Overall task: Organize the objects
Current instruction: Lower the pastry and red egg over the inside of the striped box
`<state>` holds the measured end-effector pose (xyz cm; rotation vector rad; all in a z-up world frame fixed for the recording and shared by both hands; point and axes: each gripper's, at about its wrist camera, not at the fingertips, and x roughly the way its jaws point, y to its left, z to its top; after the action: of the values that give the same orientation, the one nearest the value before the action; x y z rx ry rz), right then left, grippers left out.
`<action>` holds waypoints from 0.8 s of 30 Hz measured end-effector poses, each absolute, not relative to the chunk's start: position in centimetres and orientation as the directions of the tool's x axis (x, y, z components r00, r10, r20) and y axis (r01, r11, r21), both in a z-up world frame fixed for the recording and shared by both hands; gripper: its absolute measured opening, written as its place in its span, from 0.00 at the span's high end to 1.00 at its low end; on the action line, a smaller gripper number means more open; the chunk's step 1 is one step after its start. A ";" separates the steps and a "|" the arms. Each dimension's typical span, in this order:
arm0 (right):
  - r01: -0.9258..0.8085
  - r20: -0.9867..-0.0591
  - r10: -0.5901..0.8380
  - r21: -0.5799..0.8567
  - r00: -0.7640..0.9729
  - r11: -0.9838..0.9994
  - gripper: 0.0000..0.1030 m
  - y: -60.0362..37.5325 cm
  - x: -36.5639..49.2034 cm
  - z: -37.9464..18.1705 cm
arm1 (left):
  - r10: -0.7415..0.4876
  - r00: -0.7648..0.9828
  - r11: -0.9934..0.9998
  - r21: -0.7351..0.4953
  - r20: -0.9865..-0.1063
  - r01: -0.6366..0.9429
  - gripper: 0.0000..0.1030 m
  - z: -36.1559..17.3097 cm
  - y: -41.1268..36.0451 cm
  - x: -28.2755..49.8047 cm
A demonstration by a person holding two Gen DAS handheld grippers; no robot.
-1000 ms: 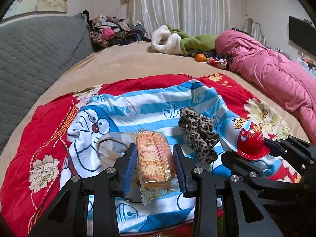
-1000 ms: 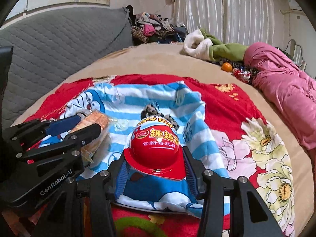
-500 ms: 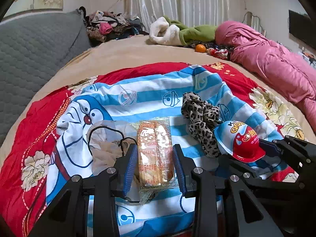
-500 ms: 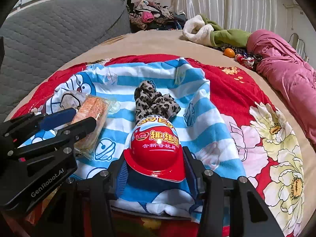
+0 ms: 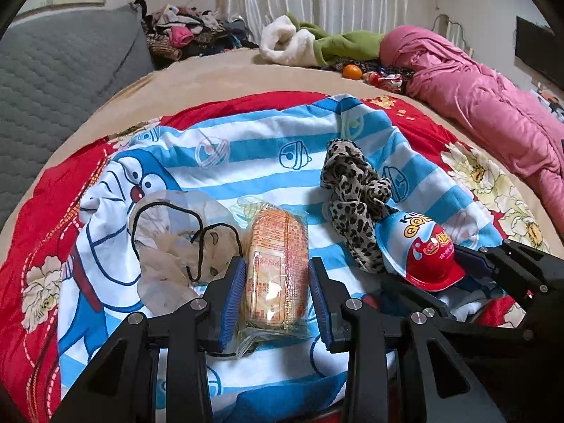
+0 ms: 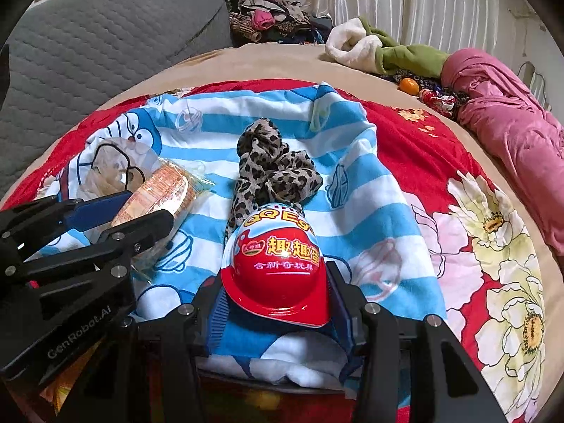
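Note:
My left gripper [image 5: 276, 299] is shut on an orange cracker packet [image 5: 276, 268] in clear wrap, held low over the blue-striped Doraemon cloth [image 5: 246, 155]. My right gripper [image 6: 276, 299] is shut on a red and white egg-shaped toy pack [image 6: 278, 261], also low over the cloth. The toy pack also shows in the left wrist view [image 5: 421, 250], and the packet in the right wrist view [image 6: 155, 201]. A leopard-print cloth [image 5: 356, 190] lies between the two. A crumpled clear bag with a black cord [image 5: 172, 236] lies left of the packet.
The cloth lies on a red floral blanket [image 6: 493, 232] on a tan bed. A pink quilt [image 5: 486, 105] is at the right, a green and white garment [image 5: 317, 42], an orange [image 5: 352, 71] and a clothes pile [image 5: 183, 35] at the far end. A grey headboard [image 5: 53, 77] stands left.
Both grippers, still holding their items, have pulled back and down toward the near edge of the cloth. The leopard cloth and clear bag now show fully ahead.

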<state>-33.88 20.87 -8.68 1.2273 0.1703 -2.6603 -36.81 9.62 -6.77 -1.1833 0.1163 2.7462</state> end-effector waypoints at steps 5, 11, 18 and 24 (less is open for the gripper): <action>0.234 -0.769 -0.128 -0.029 -0.627 -0.972 0.51 20.7 -33.9 -8.9 | 0.119 -0.658 -0.986 -0.009 -0.744 -0.169 0.60 -7.1 9.4 -37.1; 0.236 -0.776 -0.115 -0.044 -0.620 -0.971 0.51 20.5 -33.9 -9.1 | 0.128 -0.645 -0.985 -0.020 -0.754 -0.171 0.58 -7.2 9.3 -37.2; 0.238 -0.781 -0.104 -0.058 -0.616 -0.970 0.51 20.3 -33.9 -9.3 | 0.152 -0.602 -0.985 -0.071 -0.784 -0.157 0.56 -8.3 8.6 -37.8; 0.236 -0.787 -0.099 -0.060 -0.609 -0.970 0.51 20.3 -34.0 -9.2 | 0.153 -0.590 -0.985 -0.072 -0.793 -0.159 0.56 -8.2 8.4 -37.8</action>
<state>-33.96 20.28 -9.20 1.2821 0.2348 -2.6504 -37.77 8.43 -8.21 -1.3229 0.0099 2.6549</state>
